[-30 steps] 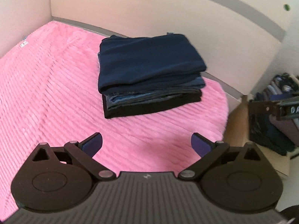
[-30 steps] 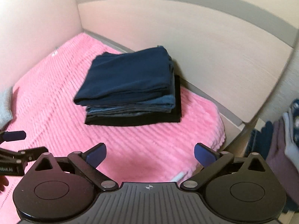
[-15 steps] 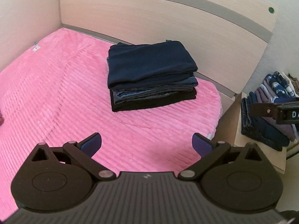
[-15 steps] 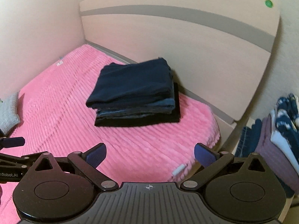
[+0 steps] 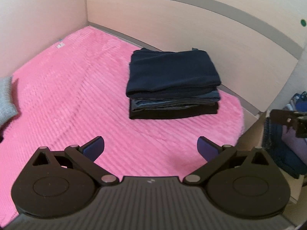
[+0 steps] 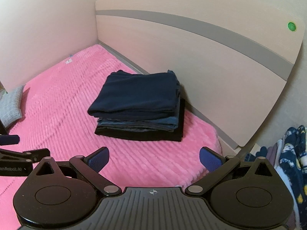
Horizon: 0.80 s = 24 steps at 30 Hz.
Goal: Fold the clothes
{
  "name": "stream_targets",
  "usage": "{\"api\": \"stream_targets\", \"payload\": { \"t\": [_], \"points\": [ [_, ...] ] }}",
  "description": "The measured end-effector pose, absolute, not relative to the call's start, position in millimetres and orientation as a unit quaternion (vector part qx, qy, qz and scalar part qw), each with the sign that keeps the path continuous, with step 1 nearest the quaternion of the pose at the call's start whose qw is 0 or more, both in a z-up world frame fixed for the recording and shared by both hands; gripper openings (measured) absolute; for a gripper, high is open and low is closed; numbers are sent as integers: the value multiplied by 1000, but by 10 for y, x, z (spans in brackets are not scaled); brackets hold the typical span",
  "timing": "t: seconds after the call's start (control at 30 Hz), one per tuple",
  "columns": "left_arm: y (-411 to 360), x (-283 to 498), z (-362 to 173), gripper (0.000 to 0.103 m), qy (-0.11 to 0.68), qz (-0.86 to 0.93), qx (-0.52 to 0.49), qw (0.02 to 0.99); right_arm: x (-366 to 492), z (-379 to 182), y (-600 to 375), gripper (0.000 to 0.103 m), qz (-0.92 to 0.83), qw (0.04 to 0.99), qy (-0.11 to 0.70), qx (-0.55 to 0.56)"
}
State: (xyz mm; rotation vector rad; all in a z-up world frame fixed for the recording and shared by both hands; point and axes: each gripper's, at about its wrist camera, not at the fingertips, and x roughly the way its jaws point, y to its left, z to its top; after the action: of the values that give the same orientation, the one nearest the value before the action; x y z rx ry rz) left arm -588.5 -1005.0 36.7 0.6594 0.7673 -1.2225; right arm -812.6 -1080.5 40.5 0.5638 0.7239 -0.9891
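Note:
A stack of folded dark clothes [image 5: 172, 84], navy on top, blue denim in the middle and black at the bottom, lies on the pink ribbed bedspread [image 5: 76, 95] near the headboard; it also shows in the right wrist view [image 6: 140, 105]. My left gripper [image 5: 150, 147] is open and empty, held above the bedspread in front of the stack. My right gripper [image 6: 154, 158] is open and empty, also short of the stack. The left gripper's arm [image 6: 17, 157] shows at the left edge of the right wrist view.
A grey knitted garment [image 6: 11, 105] lies at the bed's left edge [image 5: 5, 97]. The wooden headboard [image 6: 191, 57] rises behind the stack. A pile of patterned and purple clothes [image 6: 291, 153] sits beside the bed on the right [image 5: 284, 145].
Both grippers have drawn back and up from the stack, which now looks smaller and farther. The grey garment has come into view at the left. Both jaws stay open.

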Motion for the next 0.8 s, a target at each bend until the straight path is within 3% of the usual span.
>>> {"api": "stream_targets", "payload": {
  "t": [0.8],
  "points": [
    [-10122, -6011, 307, 101, 353, -543, 317, 693, -8062, 386, -10801, 102, -453, 781, 343, 260]
  ]
}}
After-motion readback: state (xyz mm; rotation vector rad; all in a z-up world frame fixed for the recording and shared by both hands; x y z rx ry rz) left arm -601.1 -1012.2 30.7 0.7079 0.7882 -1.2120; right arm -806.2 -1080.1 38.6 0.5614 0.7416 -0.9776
